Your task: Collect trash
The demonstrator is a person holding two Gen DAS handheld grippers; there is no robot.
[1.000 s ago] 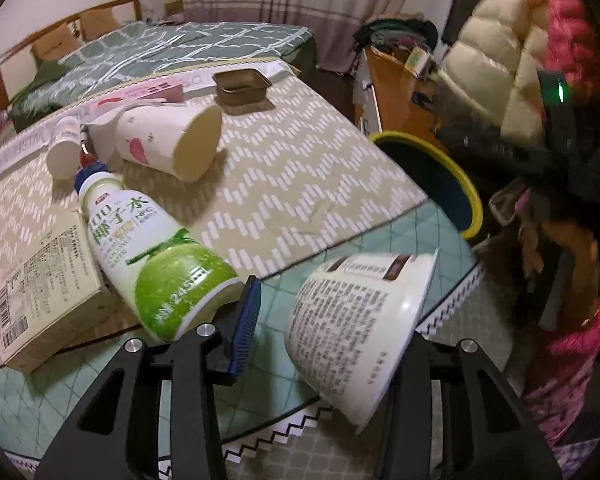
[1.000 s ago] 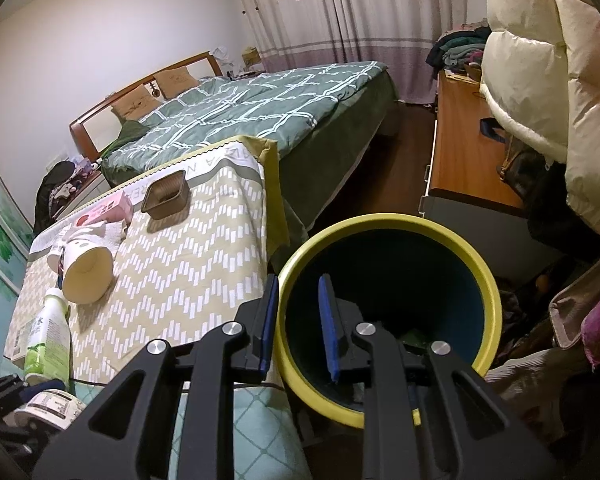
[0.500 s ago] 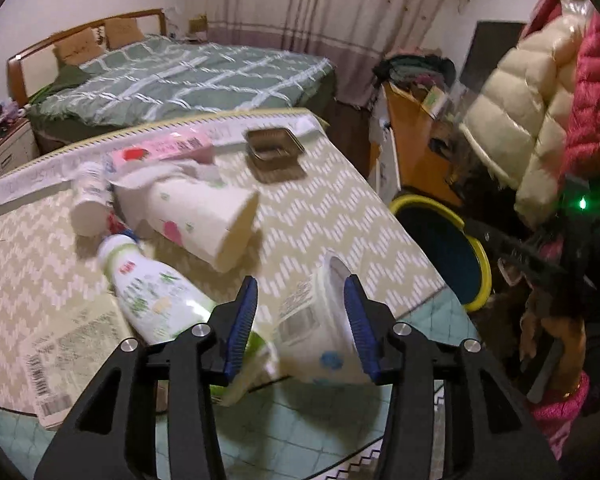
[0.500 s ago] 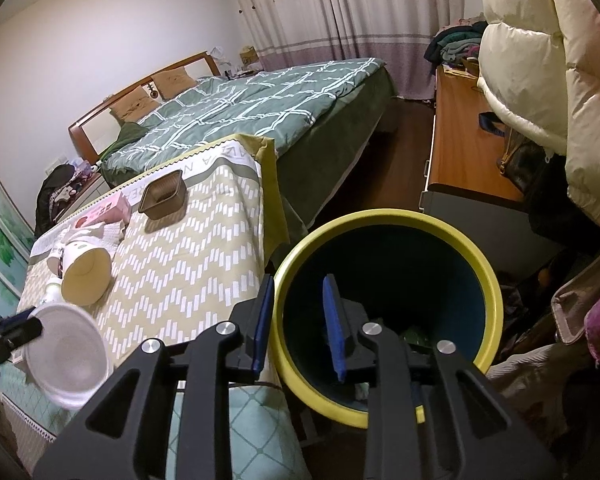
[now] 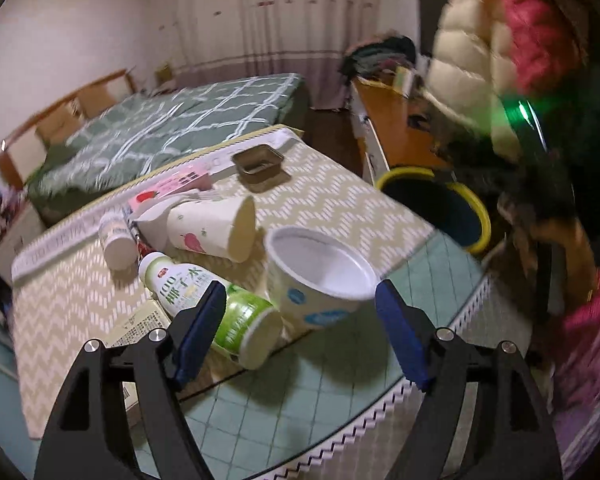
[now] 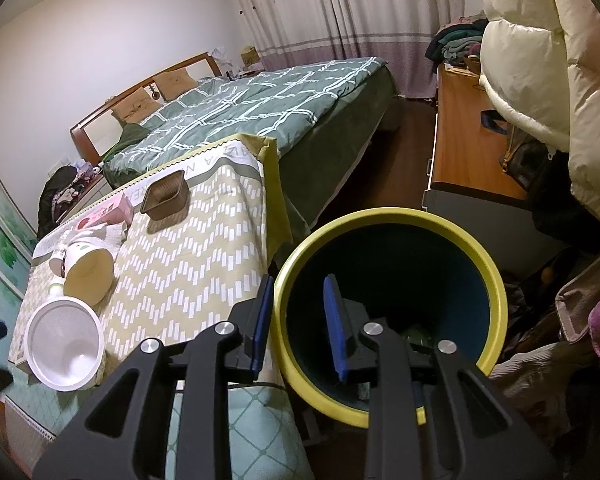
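- Two tools in play: left tool (image 5: 300,332) jaws opening wide, nothing pinched; white tub (image 5: 319,276) sits free between them on the counter (image 5: 339,208), mouth up.
- Right tool (image 6: 298,320) pinching rim of yellow-rimmed bin (image 6: 483,276); bin at 3 o'clock from tub, off the counter edge.
- Tub looks light, thin-walled, likely crushable and slick; best hold is across the rim or one wall, gentle squeeze.
- Other trash at 9–11 o'clock of tub: green bottle (image 5: 204,292), paper cup (image 5: 216,228), small white bottle (image 5: 116,240), foil tray (image 5: 260,162) at 12.
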